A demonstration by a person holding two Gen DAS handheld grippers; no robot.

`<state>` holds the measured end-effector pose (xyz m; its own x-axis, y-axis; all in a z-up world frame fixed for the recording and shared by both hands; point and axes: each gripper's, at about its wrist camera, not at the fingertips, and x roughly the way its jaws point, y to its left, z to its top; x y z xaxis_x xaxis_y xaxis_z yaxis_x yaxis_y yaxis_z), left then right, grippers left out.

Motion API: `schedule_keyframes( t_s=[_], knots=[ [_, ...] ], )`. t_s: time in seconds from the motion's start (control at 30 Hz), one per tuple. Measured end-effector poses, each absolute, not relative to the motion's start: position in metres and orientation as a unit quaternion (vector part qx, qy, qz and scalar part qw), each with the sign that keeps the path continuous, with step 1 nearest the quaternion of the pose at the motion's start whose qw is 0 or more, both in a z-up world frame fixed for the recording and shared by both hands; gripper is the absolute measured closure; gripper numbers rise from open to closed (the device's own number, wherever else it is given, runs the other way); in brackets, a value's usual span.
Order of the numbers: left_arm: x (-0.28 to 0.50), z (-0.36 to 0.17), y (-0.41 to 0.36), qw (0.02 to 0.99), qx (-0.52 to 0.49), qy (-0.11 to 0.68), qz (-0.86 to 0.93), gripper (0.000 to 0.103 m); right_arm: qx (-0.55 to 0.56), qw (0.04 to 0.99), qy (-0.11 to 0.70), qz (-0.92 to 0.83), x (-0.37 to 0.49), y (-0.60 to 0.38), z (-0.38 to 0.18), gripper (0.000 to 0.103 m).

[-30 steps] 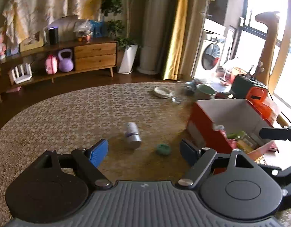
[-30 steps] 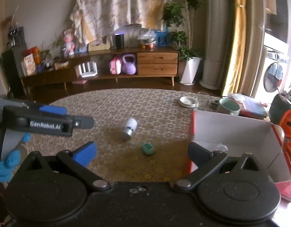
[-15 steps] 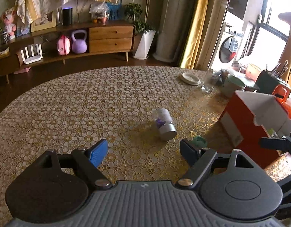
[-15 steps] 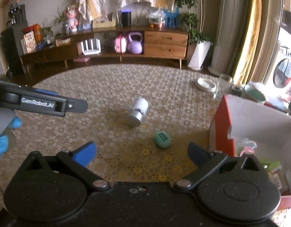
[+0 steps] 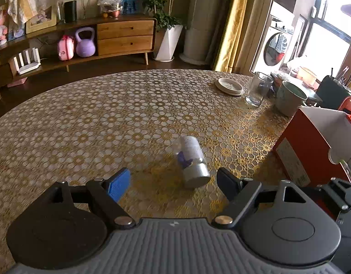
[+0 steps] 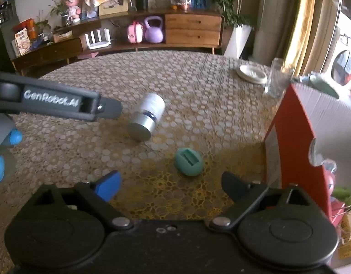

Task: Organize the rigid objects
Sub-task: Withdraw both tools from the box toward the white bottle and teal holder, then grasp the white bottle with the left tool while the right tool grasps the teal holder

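A white bottle with a silver cap [image 5: 192, 161] lies on its side on the patterned table; it also shows in the right wrist view [image 6: 147, 117]. My left gripper [image 5: 174, 183] is open and empty, the bottle just ahead between its fingers. A small teal oval object [image 6: 189, 162] lies on the table just ahead of my open, empty right gripper [image 6: 171, 185]. The red box [image 6: 289, 141] with white inner walls stands at the right, holding several items; it also shows in the left wrist view [image 5: 308, 146].
A white saucer [image 5: 229, 86], a glass [image 5: 257, 90] and a green mug [image 5: 289, 98] stand at the table's far right. The left gripper's body [image 6: 54, 101] crosses the left of the right wrist view. A wooden sideboard [image 5: 125, 36] lies beyond the table.
Both grippers have moved forward and lower toward the table. The bottle now sits close between the left fingers, and the teal object is nearer the right gripper.
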<state>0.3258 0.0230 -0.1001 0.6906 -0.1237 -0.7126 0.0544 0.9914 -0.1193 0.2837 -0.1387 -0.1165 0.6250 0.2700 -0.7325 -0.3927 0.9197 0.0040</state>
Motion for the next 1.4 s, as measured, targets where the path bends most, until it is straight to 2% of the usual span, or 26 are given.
schedule_keyframes(
  t_s=[0.4,0.6,0.67,0.77,0.8,0.87,1.0,1.07,1.4],
  knots=[
    [0.381,-0.129,0.000,0.906,-0.042,0.418,-0.054,0.020,-0.068,0.898,0.401,0.167,0.311,-0.140,-0.132,0.023],
    [0.393,-0.142,-0.006,0.905,-0.031,0.423,-0.044,0.020,-0.072,0.898,0.403,0.163,0.318,-0.139,-0.138,0.035],
    [0.394,-0.146,-0.006,0.905,-0.029,0.423,-0.042,0.020,-0.072,0.896,0.406,0.162,0.320,-0.138,-0.141,0.044],
    [0.395,-0.151,-0.007,0.906,-0.018,0.421,-0.038,0.021,-0.078,0.898,0.403,0.160,0.321,-0.136,-0.143,0.044],
    [0.395,-0.152,-0.008,0.907,-0.014,0.419,-0.038,0.023,-0.080,0.898,0.402,0.160,0.321,-0.135,-0.143,0.045],
    [0.396,-0.154,-0.010,0.907,-0.007,0.420,-0.040,0.036,-0.082,0.898,0.400,0.160,0.321,-0.134,-0.143,0.050],
    [0.395,-0.158,-0.013,0.906,-0.003,0.422,-0.041,0.047,-0.084,0.899,0.398,0.160,0.319,-0.131,-0.141,0.059],
    [0.395,-0.159,-0.013,0.905,-0.003,0.423,-0.040,0.056,-0.084,0.900,0.397,0.156,0.318,-0.130,-0.141,0.069],
    [0.386,-0.153,-0.016,0.905,0.023,0.424,-0.020,0.058,-0.078,0.902,0.399,0.143,0.311,-0.135,-0.134,0.069]
  ],
)
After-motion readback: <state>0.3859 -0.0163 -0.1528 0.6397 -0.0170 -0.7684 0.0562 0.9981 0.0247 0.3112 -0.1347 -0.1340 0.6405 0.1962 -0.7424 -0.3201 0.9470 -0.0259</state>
